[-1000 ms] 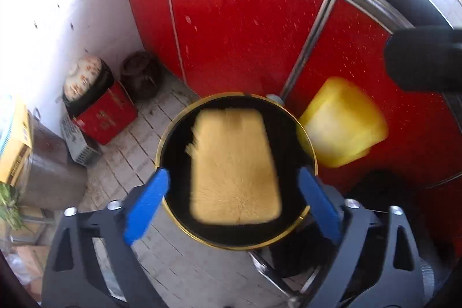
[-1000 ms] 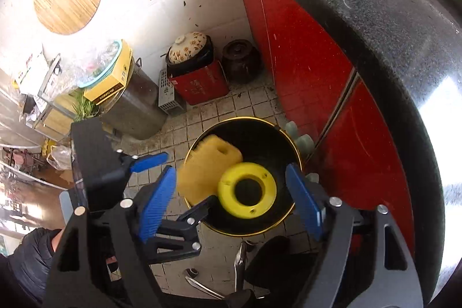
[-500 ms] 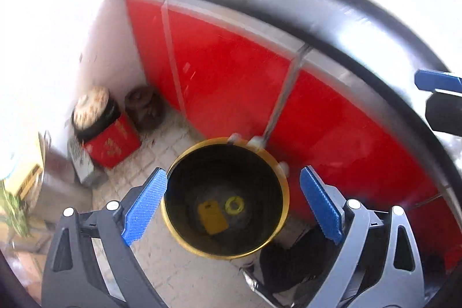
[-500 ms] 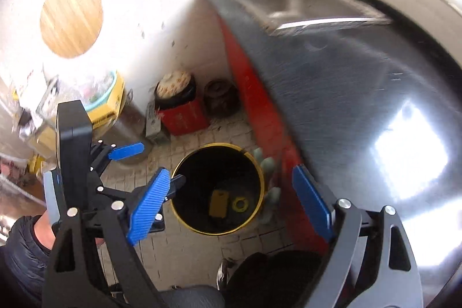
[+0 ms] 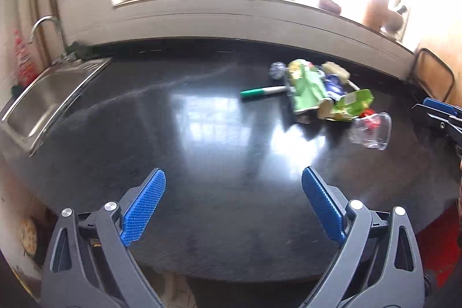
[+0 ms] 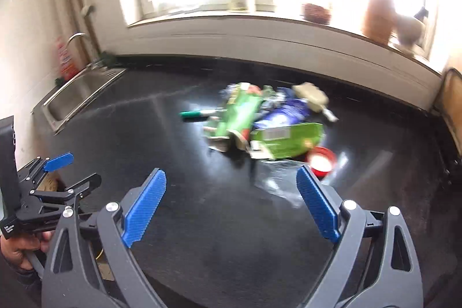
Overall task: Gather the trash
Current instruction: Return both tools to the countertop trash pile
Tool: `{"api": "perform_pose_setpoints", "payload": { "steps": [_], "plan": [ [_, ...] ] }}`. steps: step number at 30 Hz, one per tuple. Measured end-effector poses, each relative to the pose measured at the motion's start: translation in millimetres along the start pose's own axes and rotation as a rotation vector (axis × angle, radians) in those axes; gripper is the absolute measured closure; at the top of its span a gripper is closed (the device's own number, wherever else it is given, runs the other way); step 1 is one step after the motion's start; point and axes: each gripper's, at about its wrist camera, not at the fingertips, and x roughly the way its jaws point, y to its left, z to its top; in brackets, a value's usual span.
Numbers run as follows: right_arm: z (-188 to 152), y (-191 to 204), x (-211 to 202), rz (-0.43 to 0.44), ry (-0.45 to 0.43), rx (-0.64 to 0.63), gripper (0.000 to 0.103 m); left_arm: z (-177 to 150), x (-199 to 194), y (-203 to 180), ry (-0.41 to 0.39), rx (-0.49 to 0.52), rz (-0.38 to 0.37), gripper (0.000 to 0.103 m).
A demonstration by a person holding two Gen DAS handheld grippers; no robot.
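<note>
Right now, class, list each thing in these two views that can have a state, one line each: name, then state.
left gripper: open, nothing between its fingers
right gripper: jaws opening, nothing between them
green marker: capped, lying flat on the counter
clear plastic cup: tipped on its side
green wrapper: crumpled, lying in the trash pile
sink: no water seen running from its tap

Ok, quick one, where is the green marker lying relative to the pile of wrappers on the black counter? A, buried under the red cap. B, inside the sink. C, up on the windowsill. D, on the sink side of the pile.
D: the green marker lies on the counter at the edge of the pile of wrappers that faces the sink.
</note>
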Motion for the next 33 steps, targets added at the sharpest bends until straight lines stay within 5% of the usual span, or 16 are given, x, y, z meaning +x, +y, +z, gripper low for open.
{"api": "perform_pose_setpoints", "payload": {
  "steps": [5,9,23,30,33],
  "plan": [
    [-27.3,-85.9,-19.6,-0.081,0.002,0.111,0.014,9.6,20.3,-70.8,0.025,0.088,-0.071,0.011],
    [-39.2,-105.2,-27.8,-0.084,0.005,0.153,0.014,13.8,27.6,-88.0,0.043,0.117,-0.079,0.011],
    [-24.9,-111.5,15.5,-0.056,0.036,0.124,0.014,41.9,89.1,-45.5,0.079,0.143,0.003,0.011],
    [-20.8,-142.0,91.7,-0.116,0.151,0.071,0.014,67.7,172.5,-6.5,0.175,0.236,0.017,0.011],
    [-24.2,-148.3,128.2,-0.108,0.219,0.038,0.014,76.1,193.2,3.6,0.186,0.223,-0.046,0.010]
  ]
}}
